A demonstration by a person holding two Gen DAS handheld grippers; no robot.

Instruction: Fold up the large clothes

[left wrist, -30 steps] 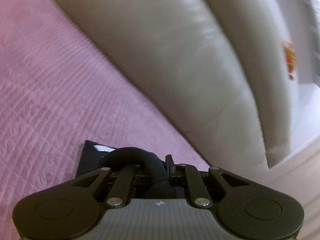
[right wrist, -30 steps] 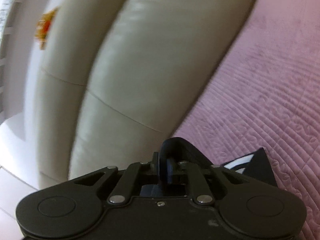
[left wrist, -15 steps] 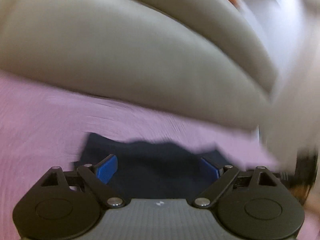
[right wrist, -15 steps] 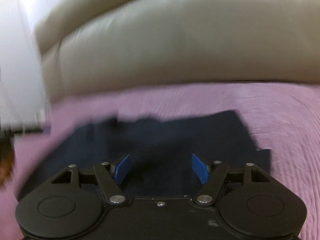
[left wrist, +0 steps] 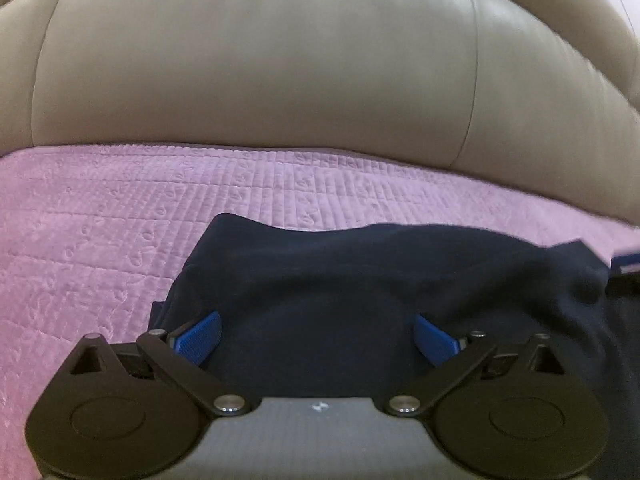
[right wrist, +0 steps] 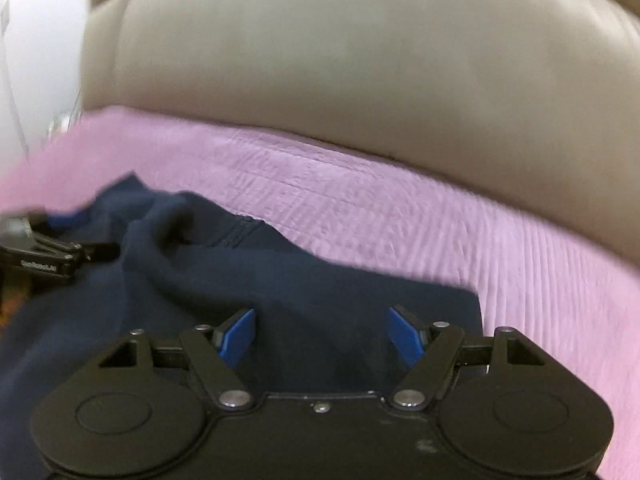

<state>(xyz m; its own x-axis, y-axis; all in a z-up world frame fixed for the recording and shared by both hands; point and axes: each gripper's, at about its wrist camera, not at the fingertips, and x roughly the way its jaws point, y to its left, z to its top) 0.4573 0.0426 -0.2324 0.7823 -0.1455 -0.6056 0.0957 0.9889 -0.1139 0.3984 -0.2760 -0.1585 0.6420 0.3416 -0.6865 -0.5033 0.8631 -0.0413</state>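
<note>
a small line of white lettering sits on the black body of the left gripper where it shows at the left edge of the right wrist view, but it is too blurred to read; no other writing can be made out. the dark navy garment lies bunched on a pink quilted cover, filling the lower middle and lower right of the left wrist view and the lower left of the right wrist view, with soft ridges, a stitched seam near its upper edge and a straight edge at its right side. behind the cover, across the top of both views, swells a beige leather cushion. the left gripper's jaws have just been opening and stand wide, blue pads clear of the cloth beneath them. the right gripper has likewise just been opening; its pads hang apart above the garment, gripping nothing.
</note>
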